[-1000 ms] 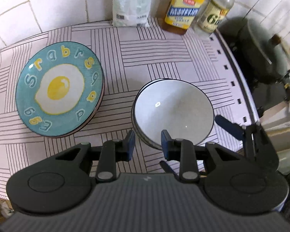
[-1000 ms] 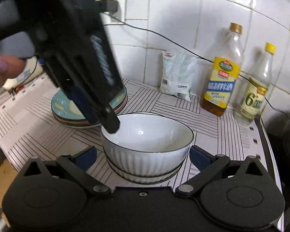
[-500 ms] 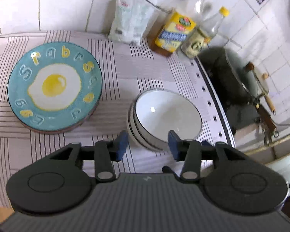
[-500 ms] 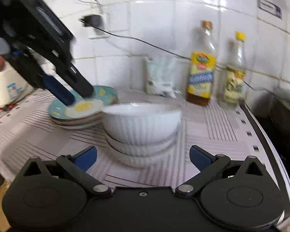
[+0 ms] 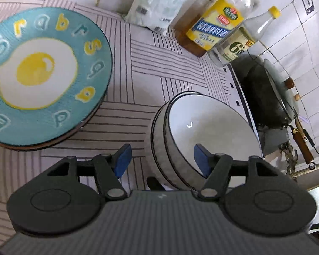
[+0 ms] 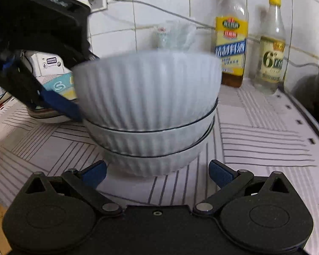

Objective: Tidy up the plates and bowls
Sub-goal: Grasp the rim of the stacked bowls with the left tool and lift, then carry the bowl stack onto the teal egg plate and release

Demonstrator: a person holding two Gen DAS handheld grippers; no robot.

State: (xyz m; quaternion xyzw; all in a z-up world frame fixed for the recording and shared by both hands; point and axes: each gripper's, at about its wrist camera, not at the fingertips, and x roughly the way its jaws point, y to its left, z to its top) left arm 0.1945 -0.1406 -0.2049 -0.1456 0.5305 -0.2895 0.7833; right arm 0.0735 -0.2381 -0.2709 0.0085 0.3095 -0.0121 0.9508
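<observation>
Around the stacked bowls (image 5: 204, 131), left gripper (image 5: 162, 159) fingers just widened, straddling the rim; right gripper (image 6: 157, 173) gapes empty.

Legible markings noted. The teal plate (image 5: 42, 78) carries raised letters around a fried-egg motif: "S r a b r s", then what appear to be "9", "a", "d", and a partly cut-off "E" at the lower left. The smaller bottle (image 5: 242, 42) bears a label reading "6°". The larger bottle (image 5: 212, 25) has a yellow label with Chinese characters, too blurred to transcribe. The bag's (image 5: 157, 2) print is illegible.
</observation>
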